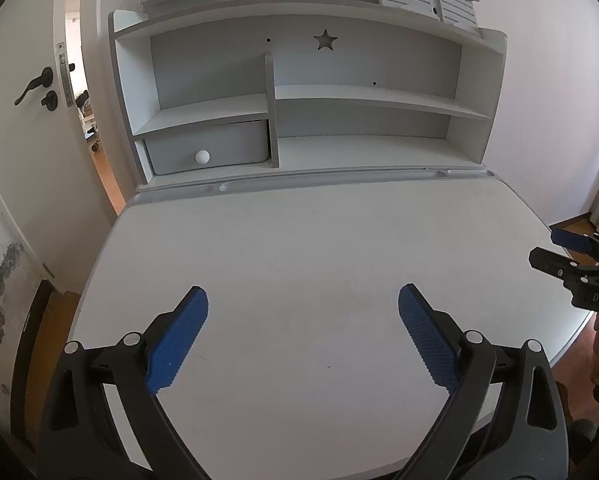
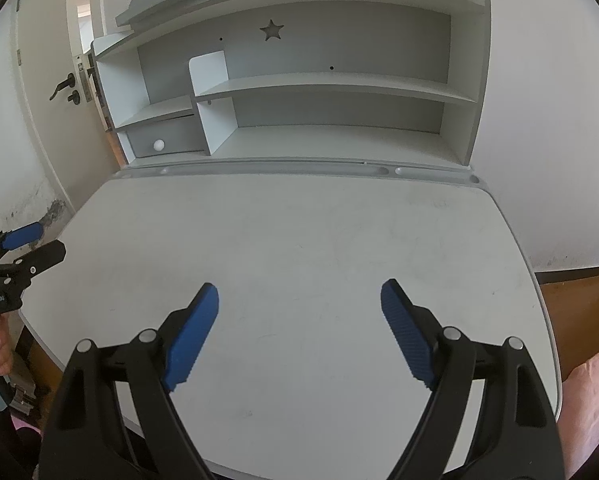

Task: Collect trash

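Observation:
No trash shows in either view. My left gripper [image 1: 302,300] is open and empty, held above the near part of the white desk top [image 1: 299,248]. My right gripper [image 2: 299,294] is open and empty above the same desk top [image 2: 299,232]. The right gripper also shows at the right edge of the left wrist view [image 1: 547,246]. The left gripper also shows at the left edge of the right wrist view [image 2: 47,242]. Both have blue pads on black fingers.
A white shelf hutch [image 1: 299,92] with a star cut-out stands at the back of the desk, with a drawer with a round white knob [image 1: 202,156] at its lower left. A door [image 1: 31,120] stands open on the left. Wood floor [image 2: 571,312] lies right of the desk.

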The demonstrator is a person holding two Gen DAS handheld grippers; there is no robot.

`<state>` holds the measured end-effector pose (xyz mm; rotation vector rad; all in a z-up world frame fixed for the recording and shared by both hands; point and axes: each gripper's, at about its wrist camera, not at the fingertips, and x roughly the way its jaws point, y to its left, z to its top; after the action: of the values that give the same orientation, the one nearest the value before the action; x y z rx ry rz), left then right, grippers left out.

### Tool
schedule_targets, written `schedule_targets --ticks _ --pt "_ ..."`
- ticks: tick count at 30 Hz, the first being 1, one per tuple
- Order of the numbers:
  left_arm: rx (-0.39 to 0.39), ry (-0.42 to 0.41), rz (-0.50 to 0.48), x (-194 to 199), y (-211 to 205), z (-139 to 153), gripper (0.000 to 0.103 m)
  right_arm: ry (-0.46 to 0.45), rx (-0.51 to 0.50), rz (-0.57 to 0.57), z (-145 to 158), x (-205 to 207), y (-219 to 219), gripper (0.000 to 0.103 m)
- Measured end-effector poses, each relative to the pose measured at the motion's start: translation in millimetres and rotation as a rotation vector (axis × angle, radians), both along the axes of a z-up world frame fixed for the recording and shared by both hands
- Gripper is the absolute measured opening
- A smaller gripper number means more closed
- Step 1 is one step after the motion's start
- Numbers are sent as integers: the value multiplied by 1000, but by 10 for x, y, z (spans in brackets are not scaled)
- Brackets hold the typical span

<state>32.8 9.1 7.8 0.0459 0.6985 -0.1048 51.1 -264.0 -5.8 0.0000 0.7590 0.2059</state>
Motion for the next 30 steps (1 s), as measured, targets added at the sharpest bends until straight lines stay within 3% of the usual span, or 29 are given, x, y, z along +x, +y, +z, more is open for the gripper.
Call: schedule_targets --ticks 30 --pt "20 -9 -12 -77 -121 24 93 -34 -9 18 112 -128 71 83"
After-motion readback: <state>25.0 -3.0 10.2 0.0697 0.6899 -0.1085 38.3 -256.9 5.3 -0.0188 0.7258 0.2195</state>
